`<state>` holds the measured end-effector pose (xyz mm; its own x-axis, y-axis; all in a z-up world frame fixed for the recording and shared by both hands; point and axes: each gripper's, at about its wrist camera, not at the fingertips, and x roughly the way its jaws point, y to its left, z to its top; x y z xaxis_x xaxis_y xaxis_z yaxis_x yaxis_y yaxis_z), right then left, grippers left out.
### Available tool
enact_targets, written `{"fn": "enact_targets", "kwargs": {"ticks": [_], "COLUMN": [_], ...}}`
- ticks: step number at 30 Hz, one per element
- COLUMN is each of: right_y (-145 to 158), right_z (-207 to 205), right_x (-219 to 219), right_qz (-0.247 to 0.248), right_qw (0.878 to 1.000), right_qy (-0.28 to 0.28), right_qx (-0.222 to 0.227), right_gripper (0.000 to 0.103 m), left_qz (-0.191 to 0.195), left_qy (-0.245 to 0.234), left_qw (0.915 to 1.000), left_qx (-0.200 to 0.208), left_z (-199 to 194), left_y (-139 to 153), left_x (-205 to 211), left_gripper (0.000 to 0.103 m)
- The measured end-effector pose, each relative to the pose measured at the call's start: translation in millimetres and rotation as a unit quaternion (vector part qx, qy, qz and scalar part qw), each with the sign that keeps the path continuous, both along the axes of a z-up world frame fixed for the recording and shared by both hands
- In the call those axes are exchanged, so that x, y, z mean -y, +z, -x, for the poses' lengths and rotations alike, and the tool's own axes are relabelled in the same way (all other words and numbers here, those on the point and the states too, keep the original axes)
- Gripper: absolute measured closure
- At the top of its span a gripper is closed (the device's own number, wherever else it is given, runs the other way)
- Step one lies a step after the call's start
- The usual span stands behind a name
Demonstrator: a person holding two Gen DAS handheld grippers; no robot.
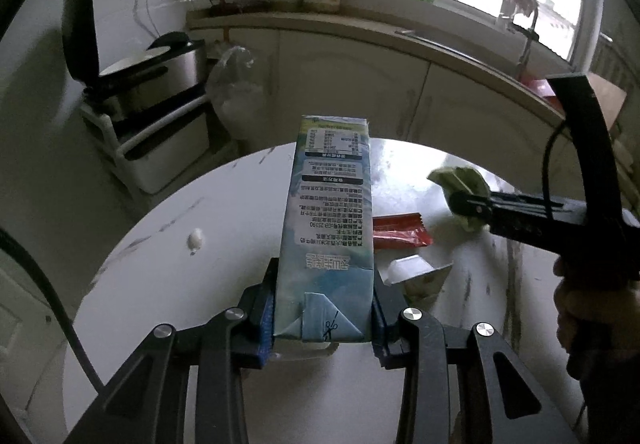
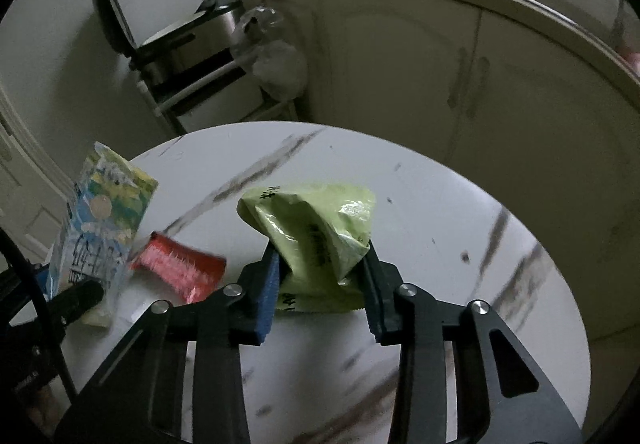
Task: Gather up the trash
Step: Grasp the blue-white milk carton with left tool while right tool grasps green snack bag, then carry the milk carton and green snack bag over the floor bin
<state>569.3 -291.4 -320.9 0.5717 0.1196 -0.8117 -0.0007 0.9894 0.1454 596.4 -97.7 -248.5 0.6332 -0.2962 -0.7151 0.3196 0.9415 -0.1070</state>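
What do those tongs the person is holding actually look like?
Both the left tongs and right tongs are black linkage arms joined by silver round rivets, ending in blue ribbed pads. A black cable trails from the left one.

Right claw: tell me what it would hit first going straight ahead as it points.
Probably the white round table. The right claw, clamped on the green wrapper, points down at bare tabletop; depth is hard to judge.

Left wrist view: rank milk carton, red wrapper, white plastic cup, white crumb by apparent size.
1. milk carton, inflated by nearness to the camera
2. red wrapper
3. white plastic cup, partly hidden, so its place against the wrapper is unsure
4. white crumb
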Motion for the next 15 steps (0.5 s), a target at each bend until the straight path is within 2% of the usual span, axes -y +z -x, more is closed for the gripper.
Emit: {"fn": "enact_targets", "kwargs": {"ticks": [5, 15], "right_y": [7.4, 49.4], "right_z": [22.8, 91.7], "right_x": [8.0, 12.5], "right_qz": [-0.02, -0.039], "right_qw": [1.0, 0.998], "right_qy": [-0.007, -0.006], "right_qx": [0.009, 0.051], "right_gripper": [0.07, 0.07], "left_qz": [-0.004, -0.007], "left_qy": [0.011, 0.008], "left_qw": [0.9999, 0.9989], "left_qx": [0.012, 0.047], "left_z": [26.6, 119.3], "left_y": [12.3, 43.4], "left_x": [-4.4, 5.2], "left_gripper": [0.069, 0.069]}}
